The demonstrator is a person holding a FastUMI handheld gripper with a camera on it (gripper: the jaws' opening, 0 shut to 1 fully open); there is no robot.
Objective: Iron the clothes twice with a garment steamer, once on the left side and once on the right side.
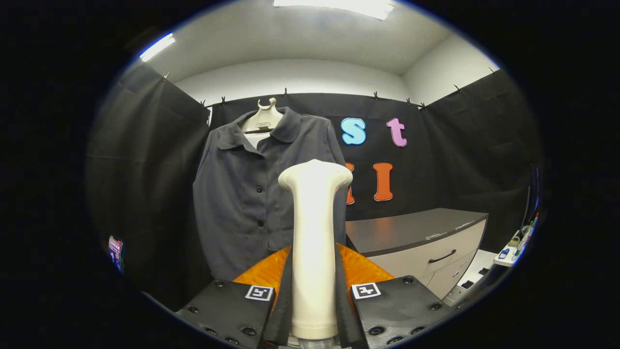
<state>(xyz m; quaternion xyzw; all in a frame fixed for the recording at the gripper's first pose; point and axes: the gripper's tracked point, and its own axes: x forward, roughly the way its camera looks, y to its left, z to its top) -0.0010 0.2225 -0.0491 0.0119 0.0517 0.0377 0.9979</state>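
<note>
gripper holds the steamer upright between its fingers, one pressed to each side of the pale handle, pinching it. steamer head flares wide at the top, standing in front of the shirt. shirt is dark grey, buttoned, collar open, hung on a light hanger against the black cloth wall, beyond the fingers and a little to the left of the steamer. steamer head overlaps the shirt's right edge in view; cannot tell whether it touches the cloth. shirt front hangs flat, row of dark buttons down the middle, hem just above the left finger. to the right of the steamer, a cabinet with a dark grey surface, pale drawer front and a dark curved handle. farther right, a low white shelf with small items, too small to tell. ceiling lights overhead, white wall above the cloth.
</note>
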